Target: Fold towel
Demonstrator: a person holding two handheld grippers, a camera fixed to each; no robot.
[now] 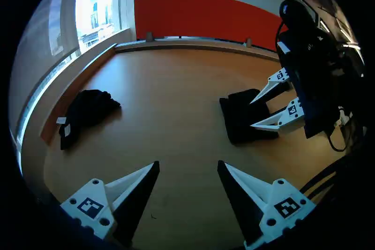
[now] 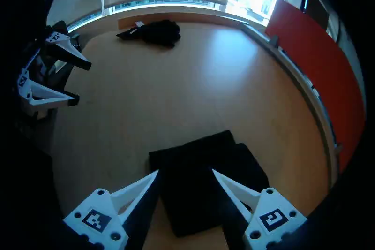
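Note:
A black folded towel (image 2: 201,156) lies flat on the wooden table (image 2: 187,86). My right gripper (image 2: 185,172) is open, its two fingers spread over the towel's near part, with nothing pinched between them. In the left gripper view the same towel (image 1: 236,121) sits at the right, with the right gripper (image 1: 254,115) reaching onto it from the right, held by a person in dark clothing. My left gripper (image 1: 187,165) hovers open over bare table, well short of the towel. From the right gripper view it appears as the left gripper (image 2: 77,83) at the far left.
A second, crumpled black cloth (image 1: 86,109) lies near the window-side edge, also seen as the crumpled cloth (image 2: 154,32) at the top. A red partition (image 1: 201,18) stands along the table's far edge, and a raised ledge (image 1: 70,90) runs along the window.

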